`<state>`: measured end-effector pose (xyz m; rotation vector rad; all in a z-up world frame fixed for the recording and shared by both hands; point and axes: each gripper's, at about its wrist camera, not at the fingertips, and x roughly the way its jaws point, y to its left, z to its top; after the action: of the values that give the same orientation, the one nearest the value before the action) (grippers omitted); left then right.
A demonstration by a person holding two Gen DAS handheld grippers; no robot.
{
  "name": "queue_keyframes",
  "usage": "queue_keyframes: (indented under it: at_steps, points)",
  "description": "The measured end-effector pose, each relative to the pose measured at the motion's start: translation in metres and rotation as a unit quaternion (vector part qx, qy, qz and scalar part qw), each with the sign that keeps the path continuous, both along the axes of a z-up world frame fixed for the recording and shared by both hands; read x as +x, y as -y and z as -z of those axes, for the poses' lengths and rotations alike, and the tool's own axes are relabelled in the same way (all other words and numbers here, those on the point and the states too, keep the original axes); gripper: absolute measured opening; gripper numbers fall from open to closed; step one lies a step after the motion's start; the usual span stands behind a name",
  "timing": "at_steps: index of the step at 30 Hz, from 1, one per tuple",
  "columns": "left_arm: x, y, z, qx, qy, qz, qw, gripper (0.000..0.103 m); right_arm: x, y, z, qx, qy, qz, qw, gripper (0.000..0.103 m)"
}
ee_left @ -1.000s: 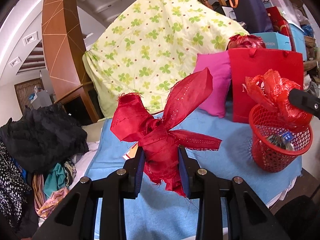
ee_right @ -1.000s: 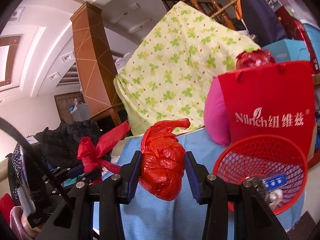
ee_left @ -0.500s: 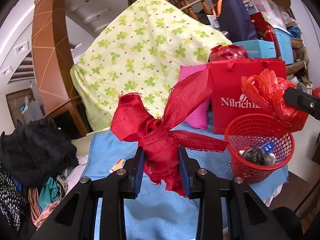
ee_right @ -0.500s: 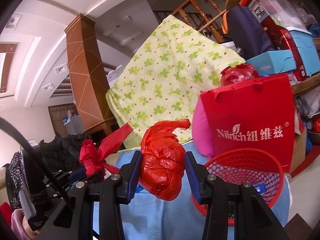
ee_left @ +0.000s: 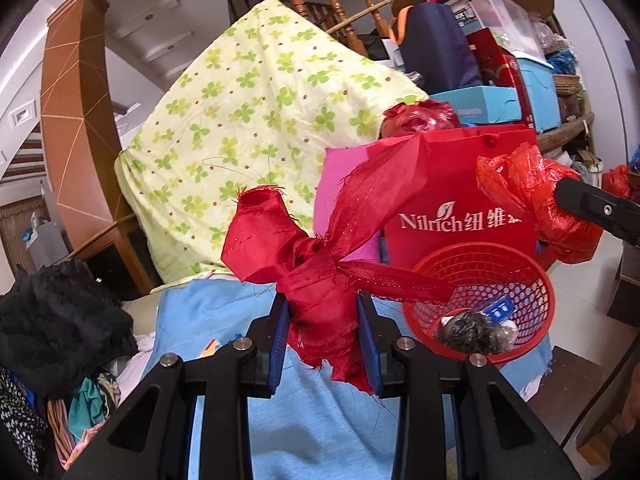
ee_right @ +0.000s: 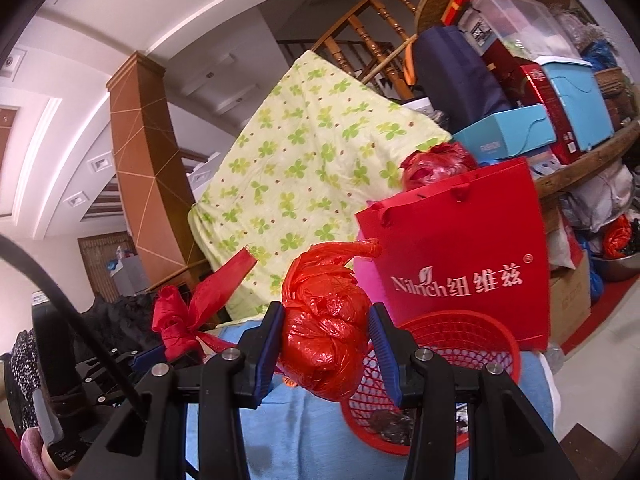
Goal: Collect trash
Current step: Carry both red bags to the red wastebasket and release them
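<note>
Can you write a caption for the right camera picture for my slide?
Right hand-held gripper clamps a crumpled red plastic bag just above a red mesh plastic basket.

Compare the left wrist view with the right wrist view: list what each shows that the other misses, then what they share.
Only the left wrist view shows inside the red mesh basket: a grey crumpled lump and a blue packet already lie there.

Only the right wrist view shows the red paper bag whole, with its full lettering and handles.

Both show the left gripper shut on the red fabric bow, the right gripper shut on the crumpled red plastic bag, the floral sheet and the blue cloth.
</note>
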<state>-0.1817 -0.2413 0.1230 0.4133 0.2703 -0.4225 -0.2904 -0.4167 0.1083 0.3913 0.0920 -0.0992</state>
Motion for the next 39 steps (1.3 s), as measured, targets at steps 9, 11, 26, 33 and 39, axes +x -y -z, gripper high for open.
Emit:
queue_keyframes:
  at_steps: [9, 11, 26, 33, 39]
  points:
    - [-0.004, 0.025, 0.0, 0.006, -0.006, 0.024, 0.9997, 0.035, -0.013, 0.022, 0.001, 0.014, 0.002, 0.023, 1.0, 0.047]
    - [-0.004, 0.031, 0.001, 0.006, -0.009, 0.029, 0.9995, 0.035, -0.015, 0.028, 0.001, 0.018, 0.001, 0.027, 0.999, 0.048]
    - [0.019, 0.069, 0.016, -0.031, -0.115, 0.117, 0.9859, 0.035, -0.011, 0.072, 0.019, 0.066, -0.009, 0.063, 0.996, 0.048]
    - [0.029, 0.091, 0.024, -0.036, -0.148, 0.136, 0.979, 0.035, 0.0, 0.103, 0.036, 0.113, -0.019, 0.077, 0.99, 0.048]
    - [0.036, 0.114, 0.039, -0.033, -0.176, 0.162, 0.9704, 0.036, 0.018, 0.131, 0.057, 0.173, -0.026, 0.075, 0.982, 0.048]
